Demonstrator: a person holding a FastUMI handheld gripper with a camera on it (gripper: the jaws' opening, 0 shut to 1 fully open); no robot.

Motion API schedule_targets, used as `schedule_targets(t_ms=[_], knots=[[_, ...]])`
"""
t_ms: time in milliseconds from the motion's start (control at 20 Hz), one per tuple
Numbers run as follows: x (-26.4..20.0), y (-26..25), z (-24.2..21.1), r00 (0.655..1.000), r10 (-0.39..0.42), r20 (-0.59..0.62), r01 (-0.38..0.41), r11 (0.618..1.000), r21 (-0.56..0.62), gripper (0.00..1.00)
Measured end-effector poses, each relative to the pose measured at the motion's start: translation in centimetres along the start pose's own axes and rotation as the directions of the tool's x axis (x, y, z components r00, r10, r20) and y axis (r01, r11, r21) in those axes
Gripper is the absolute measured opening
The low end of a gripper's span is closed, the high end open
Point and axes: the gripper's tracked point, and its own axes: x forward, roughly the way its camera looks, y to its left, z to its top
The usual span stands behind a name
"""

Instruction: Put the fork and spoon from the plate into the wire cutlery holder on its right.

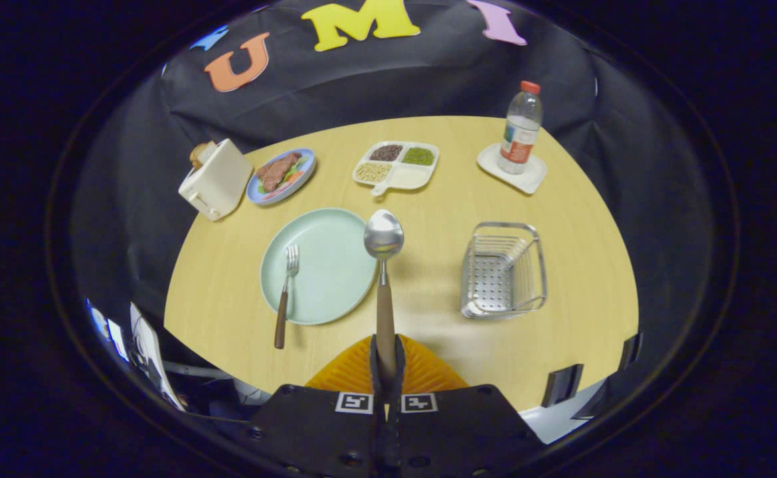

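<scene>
Gripper view | gripper (386, 365) clamped on spoon (383, 265) handle, lifted just right of plate (335, 292) | fork (287, 292) on plate's left edge | wire cutlery holder (503, 275) right of plate, unfilled | neither utensil delivered yet

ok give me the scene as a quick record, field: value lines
gripper: shut on the spoon's wooden handle
spoon: held up, bowl ahead of the fingers
fork: tines on the plate, handle over its rim
plate: pale green, on the table
wire cutlery holder: right of the plate, nothing in it
beyond: toaster, steak plate, divided tray, bottle on a coaster
</scene>
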Motion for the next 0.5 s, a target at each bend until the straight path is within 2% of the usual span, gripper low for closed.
schedule_targets(t_ms=[250,500], knots=[[-3.3,-6.2,-0.8,0.998,-0.060,-0.021,0.061,0.996,0.068,0.01],[-3.0,-8.1,-2.8,0.992,-0.054,-0.112,0.068,0.990,0.123,0.01]])
